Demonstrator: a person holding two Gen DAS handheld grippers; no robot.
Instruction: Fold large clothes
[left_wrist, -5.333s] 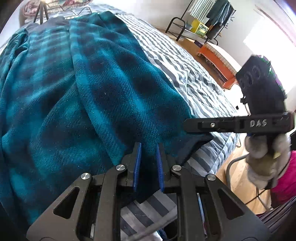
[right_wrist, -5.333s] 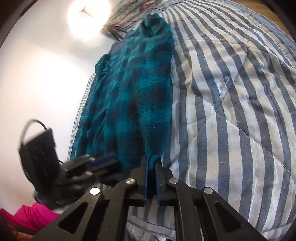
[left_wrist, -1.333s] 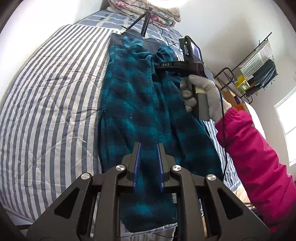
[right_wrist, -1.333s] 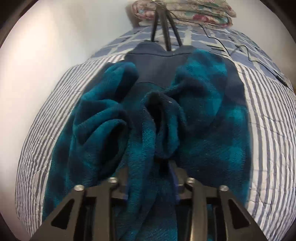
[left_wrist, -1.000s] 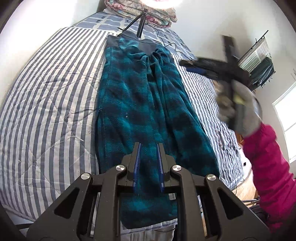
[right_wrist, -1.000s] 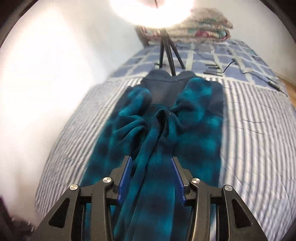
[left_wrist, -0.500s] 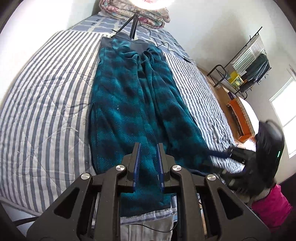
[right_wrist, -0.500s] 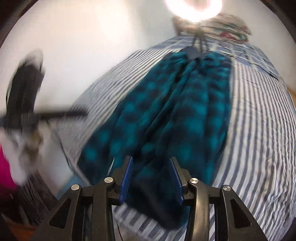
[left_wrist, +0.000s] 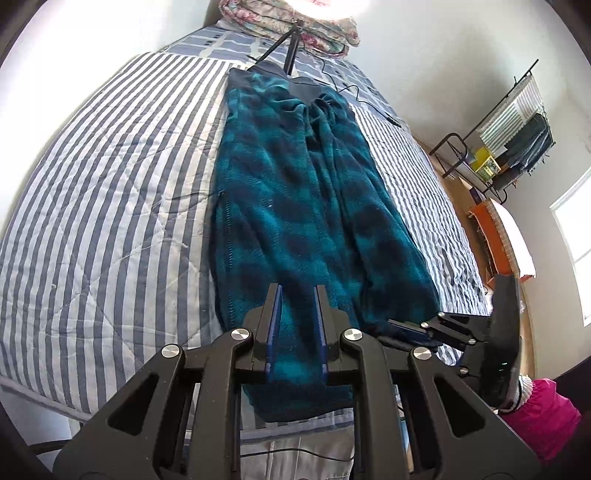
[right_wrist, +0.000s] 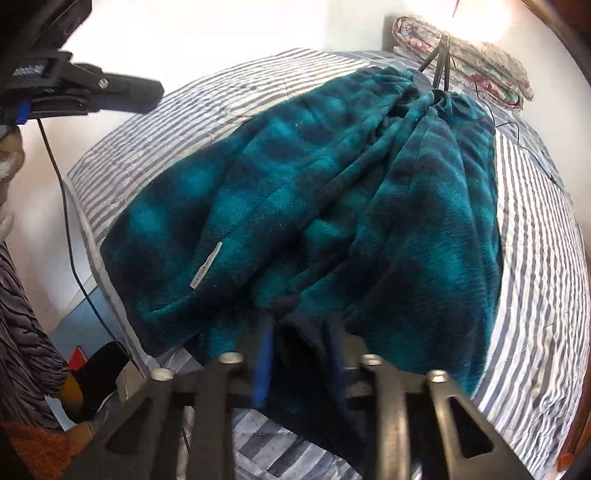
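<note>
1. We see the teal plaid garment (left_wrist: 295, 206) lying lengthwise down the middle of the striped bed (left_wrist: 103, 206); its hem hangs over the bed's near edge at 6 o'clock, its dark collar end lies at 12 o'clock by the tripod (left_wrist: 291, 44);
2. Bare striped quilt lies open at 9 o'clock of the garment, a narrower strip at 3 o'clock; a clothes rack (left_wrist: 517, 122) stands beyond the bed at 2 o'clock;
3. The left gripper (left_wrist: 297, 325) hovers over the hem, fingers a narrow gap apart, nothing clamped;
4. The right gripper (right_wrist: 301, 354) sits at the hem's 5 o'clock corner; its fingers have just been closing, with dark fabric between them, though blur hides whether they pinch it;
5. A second ago the right gripper was up by the collar; it has since swung down to the hem.
</note>
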